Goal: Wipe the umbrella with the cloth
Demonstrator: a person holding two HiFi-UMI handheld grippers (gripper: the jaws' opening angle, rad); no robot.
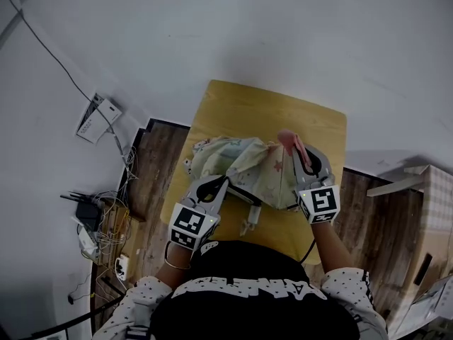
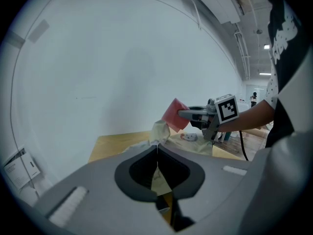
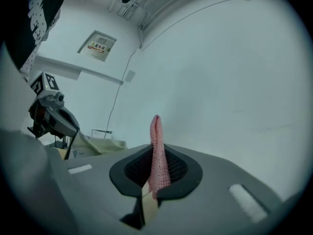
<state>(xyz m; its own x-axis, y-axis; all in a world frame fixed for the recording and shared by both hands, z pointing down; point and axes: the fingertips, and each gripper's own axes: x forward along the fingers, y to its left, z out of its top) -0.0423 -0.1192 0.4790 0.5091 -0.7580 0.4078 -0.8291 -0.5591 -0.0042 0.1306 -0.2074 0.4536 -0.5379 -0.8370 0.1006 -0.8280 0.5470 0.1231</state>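
1. Over to the left gripper (image 2: 157, 150): its jaws are pressed together, pinching a thin fold of the cream printed umbrella (image 1: 244, 163). A little peak of canopy fabric pokes up just past the tips.
2. Now the right gripper (image 3: 155, 153): its jaws are clamped on the pink cloth (image 3: 155, 131), which stands up above the tips as a narrow folded strip.
3. From the head view, the umbrella lies collapsed and bunched on the yellow wooden surface (image 1: 241, 101), between the two grippers. The left gripper bites its near-left side and the right gripper sits at its right side.
4. The cloth is right at the far-right edge of the canopy; whether it actually touches the fabric cannot be made out.
5. The person (image 1: 248, 296) leans over and covers the near edge of the surface.
6. A pale part (image 1: 249, 219) hangs below the canopy near that edge. It is too small to say whether it is the handle.
7. In the left gripper view, that gripper's own body blocks most of the umbrella. The right gripper view catches only a sliver of canopy at its left.
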